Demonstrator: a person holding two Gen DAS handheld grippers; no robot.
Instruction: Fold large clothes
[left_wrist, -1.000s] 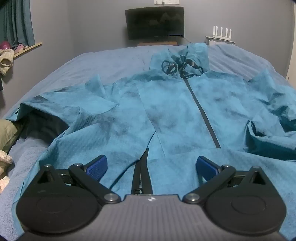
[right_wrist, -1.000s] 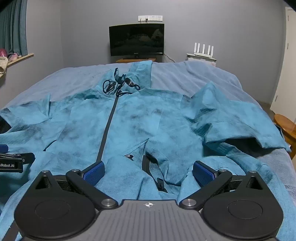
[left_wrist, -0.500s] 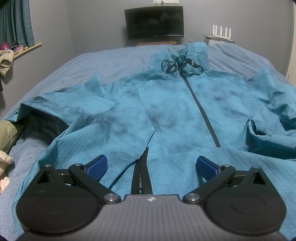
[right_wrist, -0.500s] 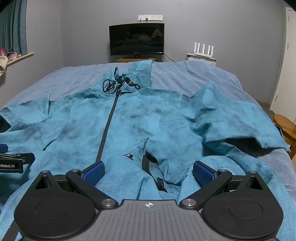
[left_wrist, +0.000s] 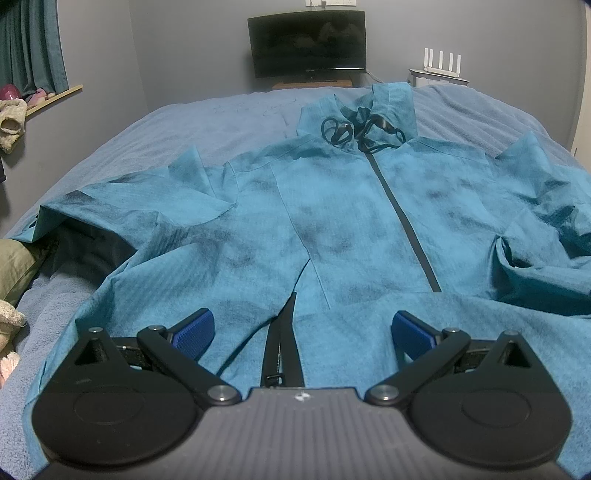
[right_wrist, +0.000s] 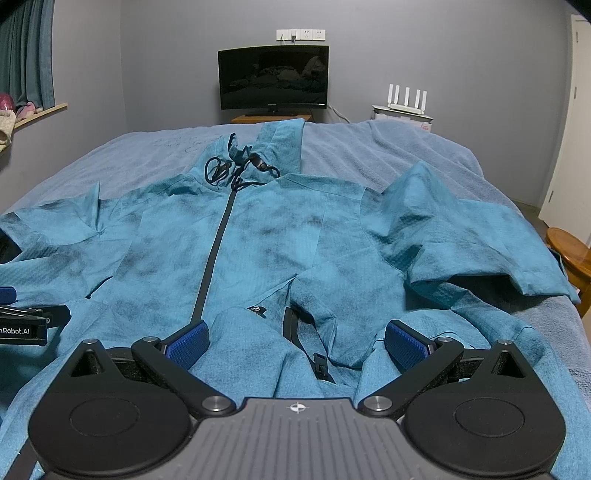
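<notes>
Dark monitor (right_wrist: 273, 77) by far wall, white router (right_wrist: 404, 101) right, wooden stool (right_wrist: 570, 258)

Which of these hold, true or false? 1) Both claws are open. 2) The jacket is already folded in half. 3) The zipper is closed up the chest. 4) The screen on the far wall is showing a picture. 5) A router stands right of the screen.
1) True. The left claw and right claw both stand open, with nothing held between the pads.
2) False. The teal jacket lies spread front-up on the bed, sleeves out to both sides, no fold made yet.
3) True. The dark zipper runs closed from collar to lower chest.
4) False. The screen is dark, off.
5) True. The white router stands to its right.
</notes>
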